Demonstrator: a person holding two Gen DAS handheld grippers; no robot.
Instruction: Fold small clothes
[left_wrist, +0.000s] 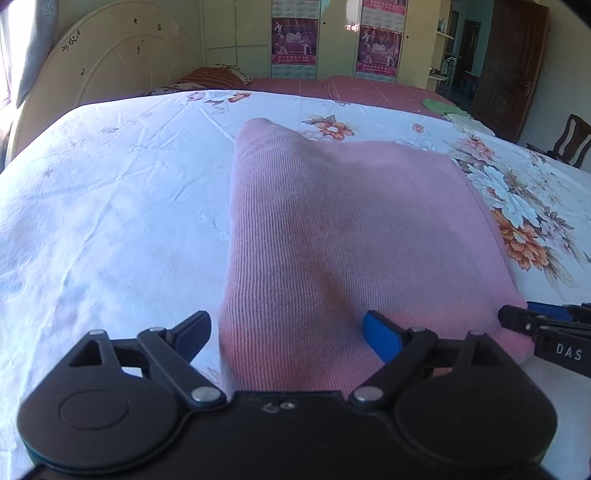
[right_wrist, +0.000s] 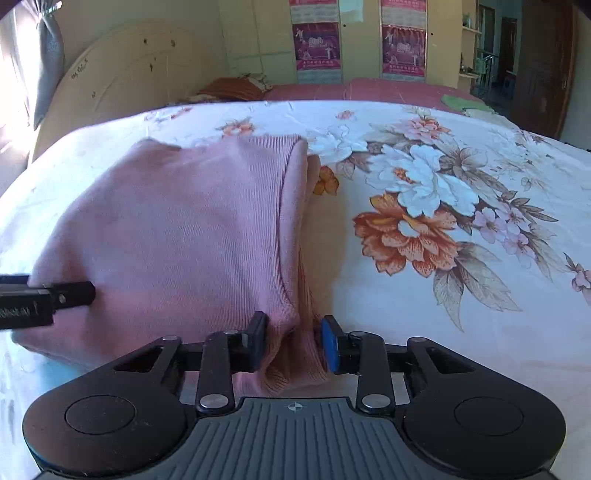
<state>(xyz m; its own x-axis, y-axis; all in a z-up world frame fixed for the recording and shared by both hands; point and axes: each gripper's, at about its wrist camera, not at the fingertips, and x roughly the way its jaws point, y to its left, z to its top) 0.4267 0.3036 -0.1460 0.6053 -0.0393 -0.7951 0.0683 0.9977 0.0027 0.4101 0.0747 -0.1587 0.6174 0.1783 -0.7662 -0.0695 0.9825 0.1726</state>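
Observation:
A pink ribbed knit garment (left_wrist: 332, 221) lies folded on the flowered bed sheet (left_wrist: 110, 203). My left gripper (left_wrist: 288, 336) stands wide open over its near left corner. Cloth lies between the fingers, the right pad rests on it and the left pad hangs just off its edge. In the right wrist view the garment (right_wrist: 177, 221) has its folded edge running toward me. My right gripper (right_wrist: 293, 341) is shut on a bunched near corner of that edge. The two grippers sit side by side, and the left gripper's finger (right_wrist: 74, 293) shows at the picture's left edge.
The flowered sheet (right_wrist: 443, 184) spreads out on both sides of the garment. A cream headboard (left_wrist: 110, 66) and a pillow (left_wrist: 214, 75) are at the far left. A second bed with a red cover (left_wrist: 369, 88) and a green cloth (left_wrist: 439, 105) lies beyond. A wooden chair (left_wrist: 572, 140) stands at the right.

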